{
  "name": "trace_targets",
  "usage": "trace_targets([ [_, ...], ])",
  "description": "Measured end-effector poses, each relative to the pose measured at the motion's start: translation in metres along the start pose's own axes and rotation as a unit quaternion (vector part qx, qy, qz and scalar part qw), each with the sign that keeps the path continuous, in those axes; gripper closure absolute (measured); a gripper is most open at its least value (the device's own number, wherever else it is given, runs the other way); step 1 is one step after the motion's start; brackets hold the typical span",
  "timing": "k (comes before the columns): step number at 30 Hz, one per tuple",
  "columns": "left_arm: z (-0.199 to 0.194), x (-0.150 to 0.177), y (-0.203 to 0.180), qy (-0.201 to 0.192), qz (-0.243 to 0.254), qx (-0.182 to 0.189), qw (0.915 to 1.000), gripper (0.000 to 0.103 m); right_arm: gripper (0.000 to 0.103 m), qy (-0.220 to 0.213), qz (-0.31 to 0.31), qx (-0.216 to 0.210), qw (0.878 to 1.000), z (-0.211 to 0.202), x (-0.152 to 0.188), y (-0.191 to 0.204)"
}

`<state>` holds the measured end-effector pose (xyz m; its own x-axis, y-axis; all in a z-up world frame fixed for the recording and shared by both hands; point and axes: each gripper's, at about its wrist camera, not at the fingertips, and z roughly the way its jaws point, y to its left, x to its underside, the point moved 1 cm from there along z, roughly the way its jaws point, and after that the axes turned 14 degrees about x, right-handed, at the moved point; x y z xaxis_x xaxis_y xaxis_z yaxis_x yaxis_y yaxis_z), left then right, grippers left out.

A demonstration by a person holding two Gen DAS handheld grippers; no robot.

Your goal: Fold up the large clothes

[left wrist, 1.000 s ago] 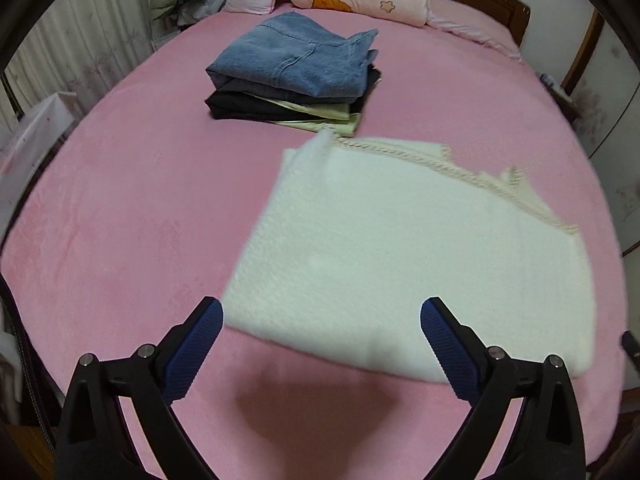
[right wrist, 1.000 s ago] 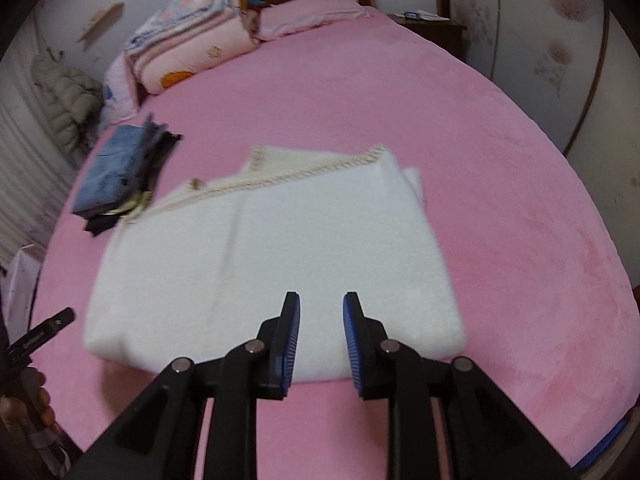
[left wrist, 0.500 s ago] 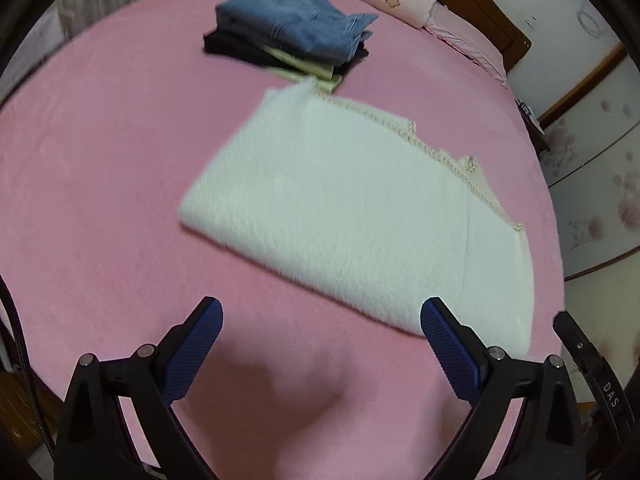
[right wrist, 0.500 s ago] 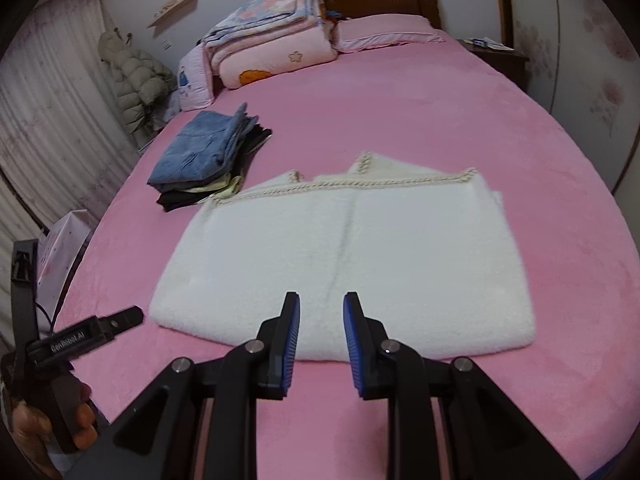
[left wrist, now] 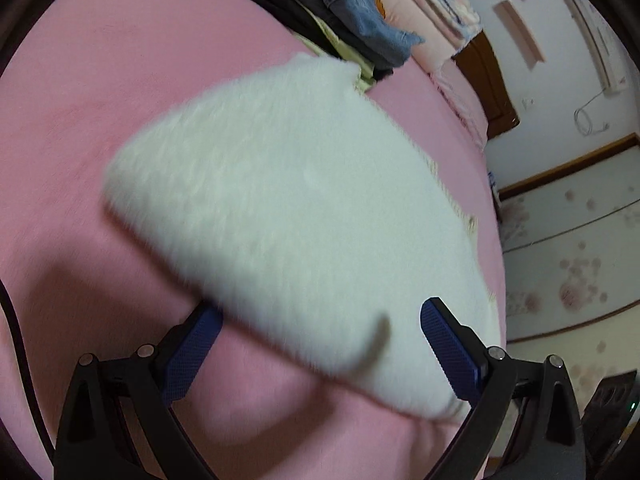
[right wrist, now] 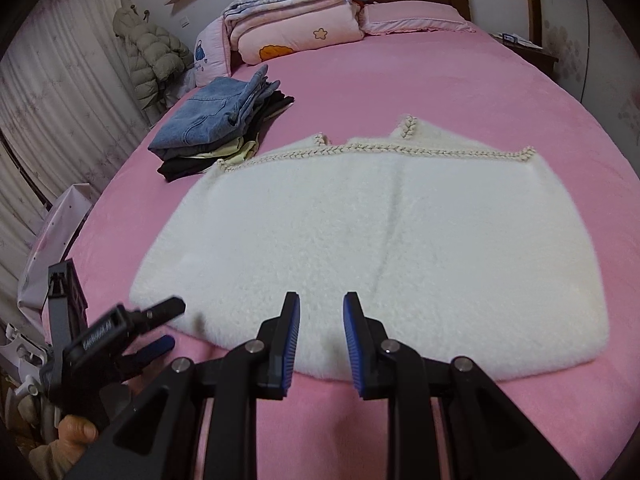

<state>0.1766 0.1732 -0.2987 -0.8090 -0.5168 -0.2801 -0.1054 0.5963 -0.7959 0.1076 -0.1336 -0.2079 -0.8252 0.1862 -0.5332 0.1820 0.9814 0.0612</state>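
Left hand-held gripper (left wrist: 320,344): jaws wide apart, nothing clamped, pointing steeply down, rolled to one side. Right hand-held gripper (right wrist: 321,342): jaws narrow with a visible gap, nothing between the pads, also pitched down. Person's hand (right wrist: 74,432) grips the left unit's handle.

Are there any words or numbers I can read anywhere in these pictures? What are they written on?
Pale lettering on the black body of the left gripper, seen from the right wrist view: too small and tilted to read.
Small writing above the blue bag picture on the pink cushion: too blurred to read.
White furry garment, folded jeans and pink bed cover: no words or numbers showing.
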Motion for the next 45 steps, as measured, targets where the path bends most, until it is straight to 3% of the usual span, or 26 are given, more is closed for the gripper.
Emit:
trace_targets([
  [7, 0.026, -0.034, 0.003, -0.040, 0.008, 0.027, 0.9988, 0.005, 0.081, -0.013, -0.010, 0.011, 1.000, 0.019, -0.005, 0.006],
  [9, 0.031, -0.041, 0.003, -0.049, -0.006, 0.026, 0.9984, 0.009, 0.081, -0.015, -0.012, 0.021, 1.000, 0.023, -0.010, 0.005],
  [12, 0.032, -0.046, 0.005, -0.043, -0.016, -0.005, 0.9989, 0.043, 0.081, -0.022, -0.020, 0.046, 0.999, 0.030, -0.022, 0.004],
  [13, 0.026, -0.046, 0.006, -0.039, -0.011, -0.022, 0.9990, 0.065, 0.081, -0.025, -0.022, 0.054, 0.998, 0.033, -0.028, 0.004],
  [14, 0.025, -0.047, 0.006, -0.028, 0.000, -0.033, 0.9991, 0.073, 0.081, -0.029, -0.025, 0.062, 0.997, 0.035, -0.034, 0.004],
  [17, 0.015, -0.051, -0.011, -0.018, 0.050, -0.032, 0.9981, 0.081, 0.081, -0.031, -0.039, 0.085, 0.995, 0.049, -0.051, 0.008],
  [19, 0.012, -0.050, -0.035, -0.010, 0.109, -0.041, 0.9931, 0.083, 0.084, -0.024, -0.046, 0.090, 0.995, 0.063, -0.057, 0.013],
  [21, 0.006, -0.050, -0.059, -0.004, 0.155, -0.036, 0.9872, 0.083, 0.094, -0.004, -0.055, 0.084, 0.995, 0.078, -0.057, 0.018],
  [24, 0.001, -0.046, -0.094, 0.005, 0.215, -0.021, 0.9764, 0.084, 0.095, 0.037, -0.063, 0.083, 0.994, 0.105, -0.048, 0.025],
  [27, 0.002, -0.036, -0.125, 0.019, 0.266, -0.004, 0.9639, 0.084, 0.095, 0.057, -0.035, 0.053, 0.996, 0.121, -0.045, 0.021],
  [32, 0.010, -0.013, -0.184, 0.050, 0.350, 0.043, 0.9343, 0.084, 0.095, 0.066, -0.002, 0.013, 0.998, 0.126, -0.043, 0.009],
  [39, 0.038, 0.020, -0.233, 0.087, 0.389, 0.079, 0.9136, 0.084, 0.098, 0.086, 0.058, -0.072, 0.992, 0.130, -0.042, -0.019],
  [43, 0.055, 0.047, -0.261, 0.097, 0.405, 0.089, 0.9047, 0.084, 0.102, 0.107, 0.115, -0.142, 0.977, 0.124, -0.041, -0.053],
  [45, 0.069, 0.065, -0.275, 0.103, 0.411, 0.091, 0.9013, 0.084, 0.103, 0.100, 0.143, -0.148, 0.974, 0.109, -0.036, -0.081],
])
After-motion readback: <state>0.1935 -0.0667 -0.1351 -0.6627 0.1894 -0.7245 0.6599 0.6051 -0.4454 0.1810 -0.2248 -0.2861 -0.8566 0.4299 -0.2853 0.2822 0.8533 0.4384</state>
